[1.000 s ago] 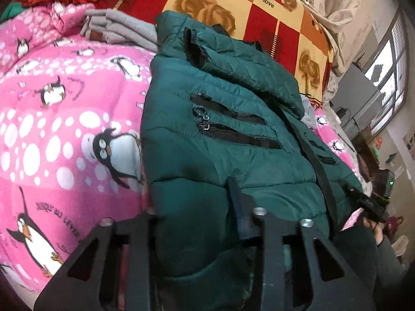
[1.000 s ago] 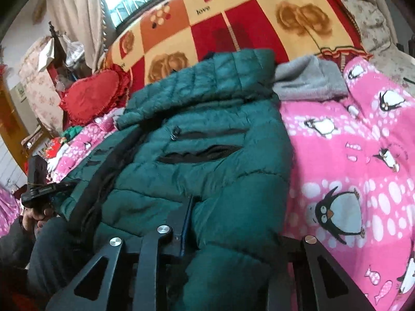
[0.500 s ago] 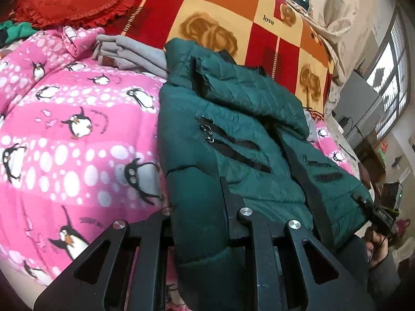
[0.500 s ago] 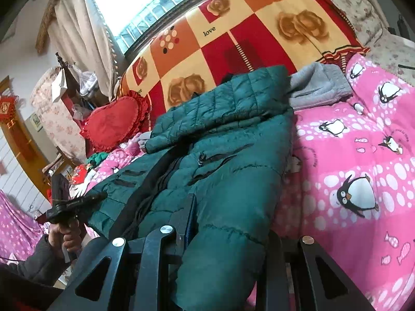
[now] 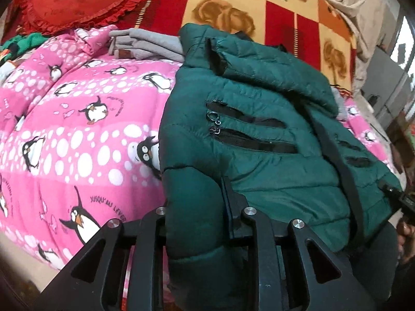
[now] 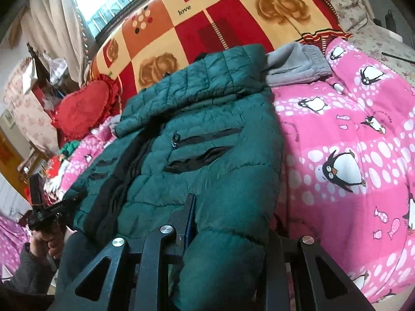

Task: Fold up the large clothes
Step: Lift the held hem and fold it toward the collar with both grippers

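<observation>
1. Two blankets cover the bed: the pink penguin quilt (image 5: 77, 140) under everything, printed "JUSQU' AU LEVER" beside one penguin, and behind it the red, orange and cream checked blanket (image 6: 207, 26) with brown roses and the word "love" in small black letters.
2. Lying on the pink quilt, front up, is the dark green puffer jacket (image 5: 259, 129), its hood toward the checked blanket and its hem toward me. Black zip pockets show on each chest side, and a black placket runs down the middle.
3. A folded grey garment (image 5: 147, 44) sits behind the jacket's hood, touching it, and a red ruffled heart cushion (image 6: 80, 108) lies at the quilt's far corner.
4. My left gripper (image 5: 197, 207) points down onto the jacket's near edge. A thick roll of green fabric at that side of the hem fills the gap between its fingers, which clamp it; the jaws have just eased slightly wider but the fabric sits pinched.
5. My right gripper (image 6: 228, 223) points down at the opposite side of the hem, its jaws narrowed on another bunched fold of green padding.
6. In the right wrist view my left hand (image 6: 49, 241) wraps the other tool's handle, a dark sleeve behind it.
</observation>
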